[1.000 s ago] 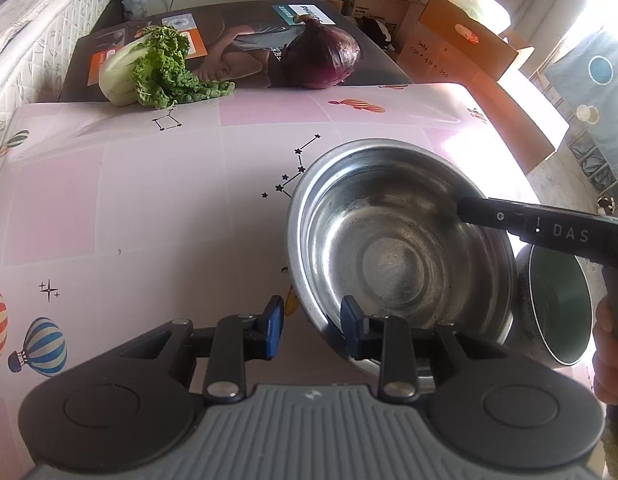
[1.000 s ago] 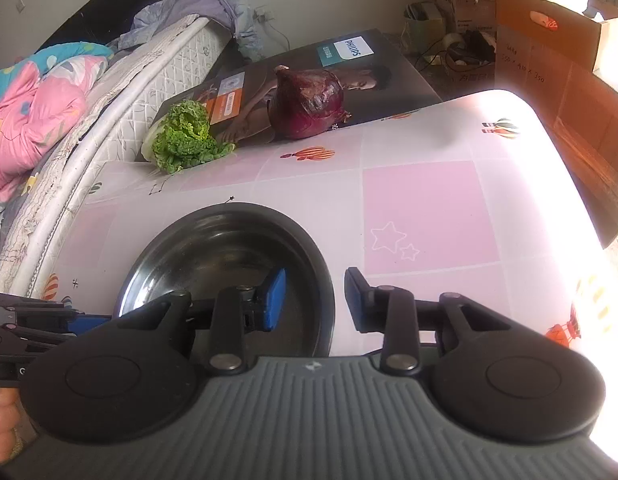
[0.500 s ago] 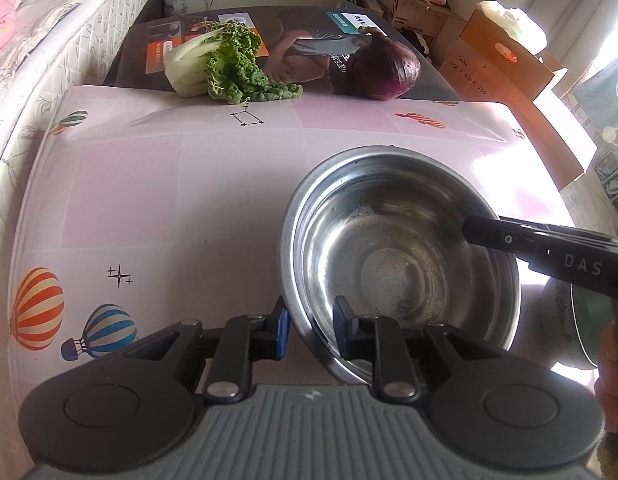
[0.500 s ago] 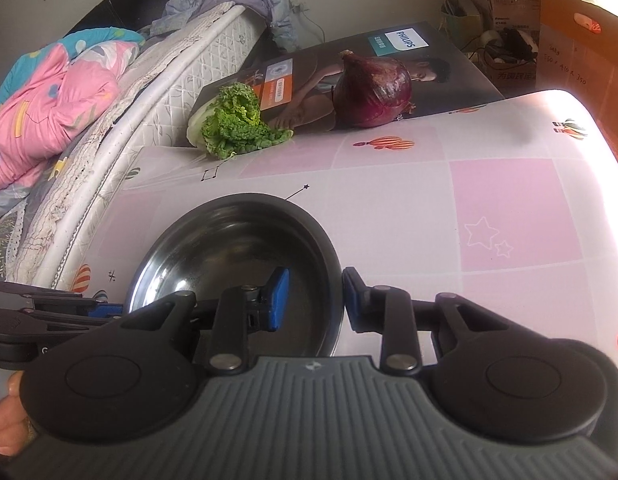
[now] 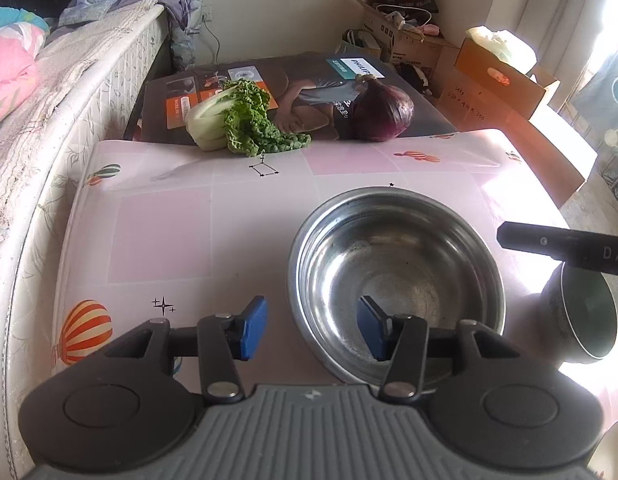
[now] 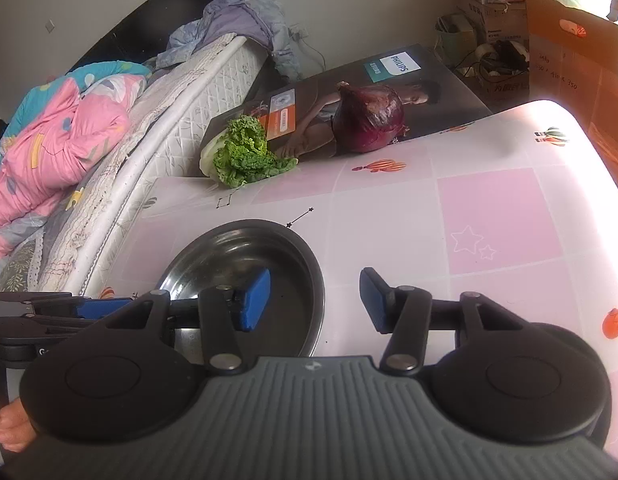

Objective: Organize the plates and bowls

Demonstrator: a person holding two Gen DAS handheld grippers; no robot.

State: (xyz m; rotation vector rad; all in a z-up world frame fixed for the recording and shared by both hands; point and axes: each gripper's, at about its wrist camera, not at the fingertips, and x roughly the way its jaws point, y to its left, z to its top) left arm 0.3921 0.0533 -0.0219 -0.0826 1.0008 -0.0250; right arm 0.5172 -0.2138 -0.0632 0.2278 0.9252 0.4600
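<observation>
Steel bowl (image 5: 397,280): upright, mouth up, round, no long axis. Left gripper (image 5: 312,330) at its 7 o'clock rim, right gripper (image 6: 315,300) at 4 o'clock; jaws just opened, both released.

The bowl (image 5: 397,280) is shiny bare metal, scuffed dull at its bottom. The desk (image 5: 161,232) beneath it wears a smooth, glossy printed sheet. Behind the bowl lies a glossy printed box (image 5: 309,76); cardboard cartons (image 5: 505,92) look matt.
</observation>
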